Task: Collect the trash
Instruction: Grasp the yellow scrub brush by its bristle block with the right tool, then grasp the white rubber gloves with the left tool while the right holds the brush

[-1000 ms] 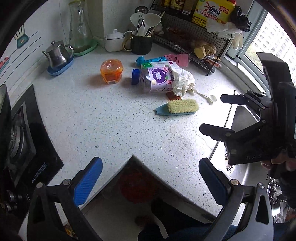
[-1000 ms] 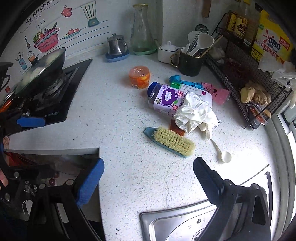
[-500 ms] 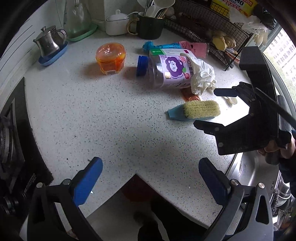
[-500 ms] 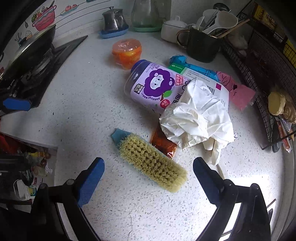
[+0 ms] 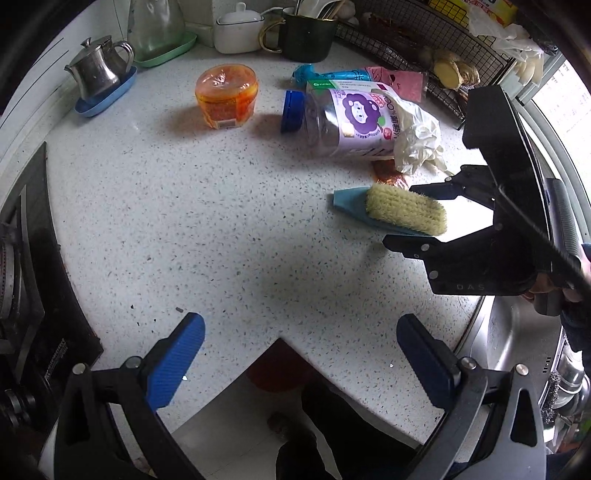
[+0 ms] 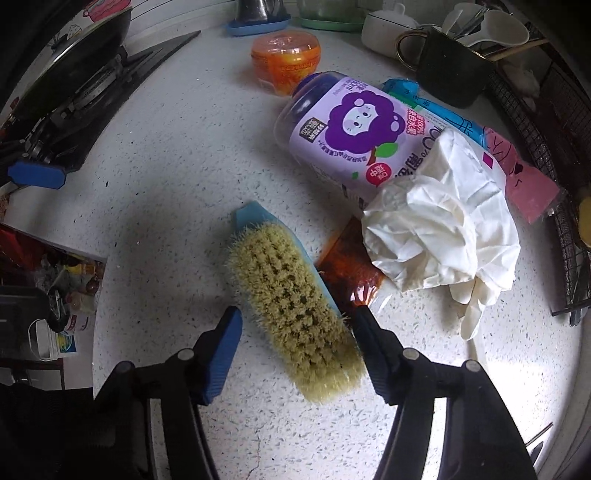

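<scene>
A scrub brush (image 6: 295, 306) with a blue back and yellow bristles lies bristles-up on the white speckled counter (image 5: 207, 229). My right gripper (image 6: 295, 325) is open, its fingers on either side of the brush's near end; it also shows in the left wrist view (image 5: 402, 218) around the brush (image 5: 402, 210). Beside the brush lie a brown sauce packet (image 6: 351, 266), a crumpled white glove (image 6: 439, 236) and a purple-labelled plastic bottle (image 6: 354, 125) on its side. My left gripper (image 5: 299, 354) is open and empty over the counter's front corner.
An orange tub (image 5: 227, 96), a steel teapot (image 5: 98, 74), a dark mug (image 5: 306, 35) with utensils and a wire rack (image 5: 424, 40) stand at the back. A blue and pink packet (image 6: 517, 162) lies behind the bottle. The stove (image 5: 22, 258) is left, the sink (image 5: 517, 343) right.
My right gripper has moved forward and down over the counter until its open fingers straddle the brush, and the gap between them has narrowed. The left gripper has advanced slightly over the counter.
</scene>
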